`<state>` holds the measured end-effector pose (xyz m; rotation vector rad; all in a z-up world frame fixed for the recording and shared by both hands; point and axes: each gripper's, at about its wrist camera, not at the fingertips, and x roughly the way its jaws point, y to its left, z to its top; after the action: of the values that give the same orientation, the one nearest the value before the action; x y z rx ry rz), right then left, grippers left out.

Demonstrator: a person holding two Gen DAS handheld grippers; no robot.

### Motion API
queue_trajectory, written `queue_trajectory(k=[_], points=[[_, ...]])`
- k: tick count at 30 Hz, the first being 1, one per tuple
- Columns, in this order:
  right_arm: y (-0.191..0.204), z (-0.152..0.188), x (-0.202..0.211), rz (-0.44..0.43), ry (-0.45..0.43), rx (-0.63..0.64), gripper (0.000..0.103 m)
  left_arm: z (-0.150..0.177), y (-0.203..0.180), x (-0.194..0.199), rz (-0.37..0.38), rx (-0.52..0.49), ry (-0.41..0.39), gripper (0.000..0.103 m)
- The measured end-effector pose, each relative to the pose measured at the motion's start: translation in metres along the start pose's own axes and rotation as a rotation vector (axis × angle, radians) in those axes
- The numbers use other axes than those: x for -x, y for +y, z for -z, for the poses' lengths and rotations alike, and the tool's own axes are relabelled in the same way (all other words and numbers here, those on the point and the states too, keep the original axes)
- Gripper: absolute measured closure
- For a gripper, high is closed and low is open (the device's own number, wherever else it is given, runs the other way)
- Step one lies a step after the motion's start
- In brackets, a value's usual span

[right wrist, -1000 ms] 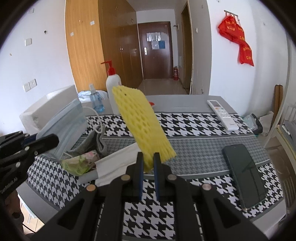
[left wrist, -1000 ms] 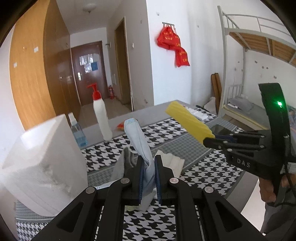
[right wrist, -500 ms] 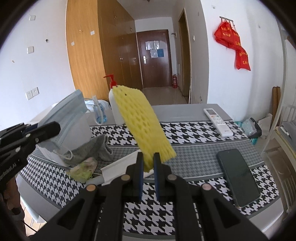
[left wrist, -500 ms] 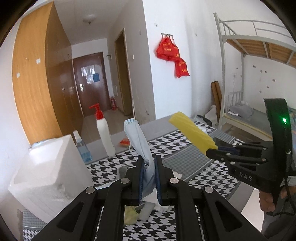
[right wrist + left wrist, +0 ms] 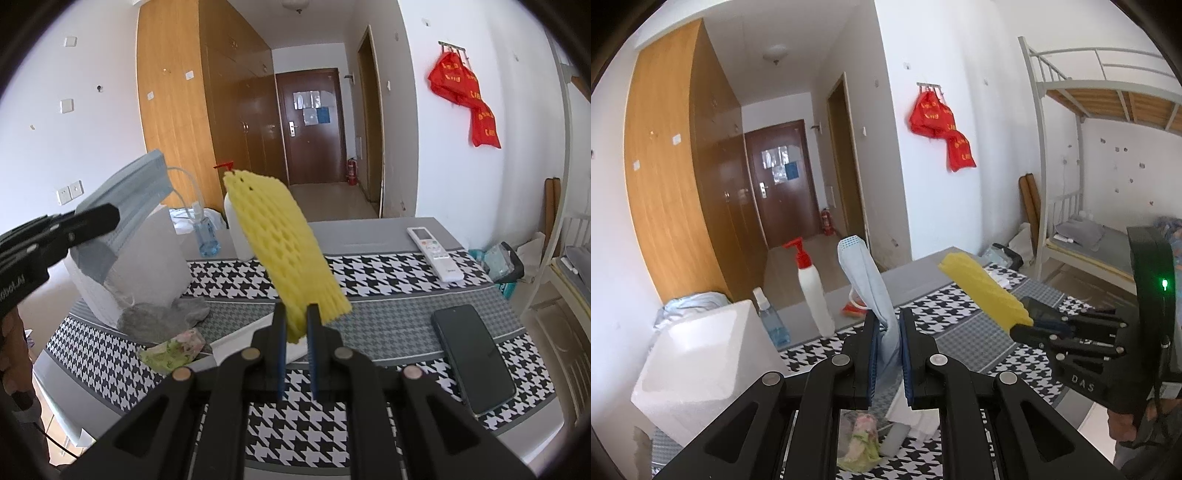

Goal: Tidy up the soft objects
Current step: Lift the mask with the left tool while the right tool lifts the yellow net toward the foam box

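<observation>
Both grippers are up off the tabletop [image 5: 388, 314], each carrying one soft item. The left gripper [image 5: 888, 350] has its jaws narrow, pinching the lower end of a pale blue pleated face mask [image 5: 870, 291], so the mask stands up from the jaws and leans toward 11 o'clock in the left wrist view. In the right wrist view the same mask [image 5: 125, 206] sits at 9 o'clock with its white ear loop dangling free; probably it is held by one end so it hangs clear of the clutter below.

The right gripper [image 5: 295, 343] is nearly closed on the bottom corner of a yellow foam mesh fruit sleeve [image 5: 284, 251], which sticks up stiffly toward 11 o'clock. A corner grip seems enough, since the foam is light and keeps its shape.

Left on the houndstooth-cloth tabletop: a grey crumpled fabric piece [image 5: 162, 317] at 8 o'clock, touching a green-and-pink floral wrapped pack [image 5: 173, 350], with a white folded cloth [image 5: 255, 332] just beside them, partly hidden by the jaws. These look like the soft things not yet sorted.

A white foam box [image 5: 701, 369] stands at 8 o'clock in the left view, open side unclear; my guess is that's where the soft items go. The black phone [image 5: 472, 354], white remote [image 5: 436, 254], white pump bottle with red top [image 5: 810, 295] and small blue spray bottle [image 5: 770, 317] are hard items, apart from the pile.
</observation>
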<state>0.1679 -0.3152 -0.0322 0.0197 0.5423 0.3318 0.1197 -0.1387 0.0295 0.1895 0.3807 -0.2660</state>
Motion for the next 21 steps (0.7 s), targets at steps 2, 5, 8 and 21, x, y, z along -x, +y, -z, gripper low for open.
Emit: queue_trajectory(k=[2,5,8,21], points=[[0.000,-0.001,0.000,-0.001,-0.004,-0.001,0.090,-0.003,0.000,0.002,-0.011,-0.011,-0.008,0.091],[0.001,-0.002,0.001,-0.001,-0.009,-0.001,0.090,-0.009,0.001,0.002,-0.023,-0.020,-0.018,0.091],[0.002,-0.004,0.003,-0.001,-0.020,0.001,0.090,-0.017,0.003,0.004,-0.033,-0.021,-0.033,0.092],[0.004,-0.009,0.010,0.007,-0.054,0.006,0.090,-0.043,0.009,0.016,-0.079,-0.016,-0.105,0.092]])
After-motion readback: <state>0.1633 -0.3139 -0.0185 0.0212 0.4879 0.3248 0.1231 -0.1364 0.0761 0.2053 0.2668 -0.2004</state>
